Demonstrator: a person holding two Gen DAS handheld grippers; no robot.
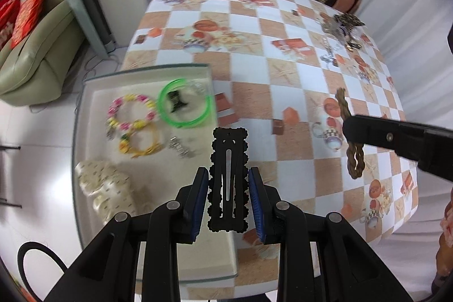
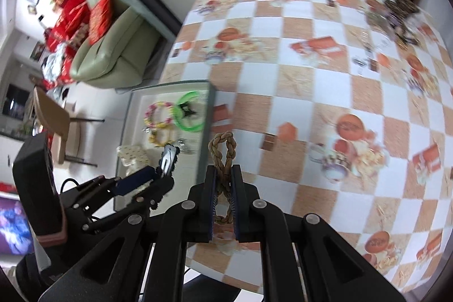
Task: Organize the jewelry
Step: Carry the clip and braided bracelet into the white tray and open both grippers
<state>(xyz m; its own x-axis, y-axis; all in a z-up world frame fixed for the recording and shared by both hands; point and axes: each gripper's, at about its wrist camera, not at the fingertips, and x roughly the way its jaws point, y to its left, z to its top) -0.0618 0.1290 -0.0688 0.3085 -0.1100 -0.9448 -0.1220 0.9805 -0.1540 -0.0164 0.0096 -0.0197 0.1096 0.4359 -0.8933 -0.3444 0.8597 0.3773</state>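
Observation:
My left gripper [image 1: 228,177] is shut on a black scalloped hair clip [image 1: 228,160] and holds it over the right edge of the white tray [image 1: 90,92]. In the tray lie a green bangle [image 1: 185,106], a pink and yellow bead bracelet [image 1: 131,115], a yellow bracelet [image 1: 141,145], a small black clip [image 1: 177,101] and a cream scrunchie [image 1: 104,188]. My right gripper [image 2: 224,174] is shut on a braided tan rope band [image 2: 223,149], held above the table right of the tray [image 2: 206,115]. The band also shows in the left wrist view [image 1: 351,132].
A checked tablecloth [image 1: 254,81] covers the table. A heap of loose jewelry [image 1: 342,30] lies at the far right, also in the right wrist view [image 2: 396,19]. A green sofa [image 1: 36,47] stands left of the table. The table edge is near.

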